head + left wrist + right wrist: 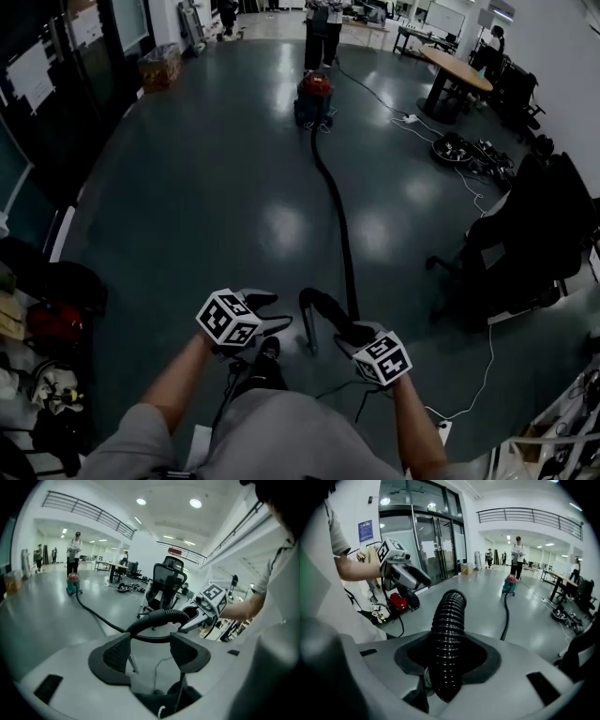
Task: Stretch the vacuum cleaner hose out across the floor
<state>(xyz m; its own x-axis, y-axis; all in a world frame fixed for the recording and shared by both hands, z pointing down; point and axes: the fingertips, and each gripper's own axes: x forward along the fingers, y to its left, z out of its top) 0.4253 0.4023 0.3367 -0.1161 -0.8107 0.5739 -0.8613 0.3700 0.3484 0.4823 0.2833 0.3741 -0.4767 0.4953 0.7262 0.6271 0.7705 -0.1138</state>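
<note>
- Two tools show low in the head view, one in each of the person's hands, above the glossy dark floor [206, 187].
- The right tool [447, 660] is closed on the black ribbed hose [447, 620]. Both pads press against its sides, and the hose rises past the jaw tips and bends away.
- The left tool [150, 651] stands wide apart and grips nothing. The curved stretch of hose passes just beyond its jaw tips without touching the pads.
- Near the person, the hose makes a short arch between the two tools.
- The long rest of the hose lies on the floor in a gently curving line, running away from the person to the red-topped vacuum cleaner [314, 94] far up the room.
- A standing person [323, 28] is just behind the vacuum cleaner.
- A black office chair [525, 234] sits to the right of the hose, well apart from it.
</note>
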